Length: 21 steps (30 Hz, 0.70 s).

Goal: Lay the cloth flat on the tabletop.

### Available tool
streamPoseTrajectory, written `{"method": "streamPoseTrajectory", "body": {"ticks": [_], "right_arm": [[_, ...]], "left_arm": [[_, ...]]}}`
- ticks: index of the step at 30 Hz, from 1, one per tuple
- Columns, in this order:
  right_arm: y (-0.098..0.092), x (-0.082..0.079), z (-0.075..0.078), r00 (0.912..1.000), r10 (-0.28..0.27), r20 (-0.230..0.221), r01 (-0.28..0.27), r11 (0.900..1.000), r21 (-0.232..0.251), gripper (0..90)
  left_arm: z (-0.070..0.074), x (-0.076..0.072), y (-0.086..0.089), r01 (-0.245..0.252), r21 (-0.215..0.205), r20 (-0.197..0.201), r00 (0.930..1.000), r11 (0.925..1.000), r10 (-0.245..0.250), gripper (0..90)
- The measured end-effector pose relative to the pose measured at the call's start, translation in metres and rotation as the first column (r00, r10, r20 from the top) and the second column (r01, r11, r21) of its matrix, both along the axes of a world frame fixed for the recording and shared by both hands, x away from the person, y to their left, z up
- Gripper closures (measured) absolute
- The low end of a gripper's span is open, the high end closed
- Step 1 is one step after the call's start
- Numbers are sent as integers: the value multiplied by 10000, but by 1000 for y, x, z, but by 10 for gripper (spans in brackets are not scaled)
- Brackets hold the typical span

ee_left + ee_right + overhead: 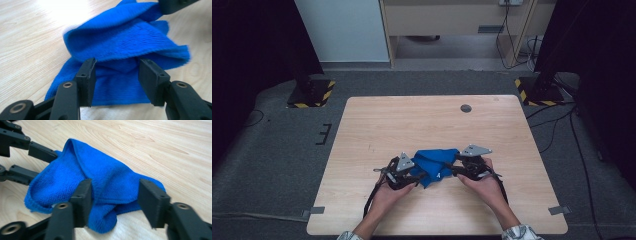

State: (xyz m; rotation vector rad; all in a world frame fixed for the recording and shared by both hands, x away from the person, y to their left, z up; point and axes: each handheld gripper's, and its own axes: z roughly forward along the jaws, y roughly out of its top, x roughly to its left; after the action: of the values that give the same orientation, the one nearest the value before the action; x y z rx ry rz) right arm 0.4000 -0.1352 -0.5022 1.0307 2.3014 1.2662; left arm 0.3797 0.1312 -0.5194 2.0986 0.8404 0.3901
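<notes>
A pale wooden tabletop (pixel 377 125) stands on grey carpet, with dark stands at the far corners and a white cabinet behind. At its near middle lies a rumpled blue cloth (pixel 435 162), flanked by both hands.

The left tongs (pixel 418 176) sit at the cloth's left edge. In the left gripper view the left tongs (pixel 117 73) are spread, their pads on either side of a raised fold without pressing it. The right tongs (pixel 451 169) meet the cloth from the right; in the right gripper view the right tongs (pixel 114 195) are likewise parted, with a hump of the fabric lying loosely between the jaws and nothing pinched.

From here, the main risk I see is a poor grab. The cloth is bunched in several layers, so closing now could catch only the top fold or a thick wad, and a lift would then leave it twisted rather than spread. With both tongs this near, they could also bump each other or pull against one another.

The high view gives the layout: cloth near the front edge, a small white label (pixel 438 175) on its near side, hands meeting over it. The gripper views add the terry weave, the stacked folds and the gap at each pad.
</notes>
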Motion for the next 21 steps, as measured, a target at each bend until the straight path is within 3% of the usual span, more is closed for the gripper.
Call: {"method": "streamPoseTrajectory", "body": {"ticks": [3,6,11,15,21], "right_arm": [[9,8,-4,9993,375,-86,-377,9990,-223,355],[18,15,-10,9973,652,-323,-667,9966,-485,364],[26,29,-18,9939,672,-877,-761,9919,-1018,735],[20,33,-20,9914,488,-1214,-624,9919,-1110,828],[14,24,-16,9861,518,-1577,-725,9890,-1287,847]], "left_arm": [[-3,9,1,-15,99,-128,9999,9999,16,479],[-5,14,1,-10,30,-252,9997,10000,10,508],[-9,28,-3,-18,328,-399,9992,9995,32,674],[-11,39,-3,-169,235,-472,9987,9996,180,839],[-12,57,-4,-289,135,-464,9985,9995,295,857]]}}
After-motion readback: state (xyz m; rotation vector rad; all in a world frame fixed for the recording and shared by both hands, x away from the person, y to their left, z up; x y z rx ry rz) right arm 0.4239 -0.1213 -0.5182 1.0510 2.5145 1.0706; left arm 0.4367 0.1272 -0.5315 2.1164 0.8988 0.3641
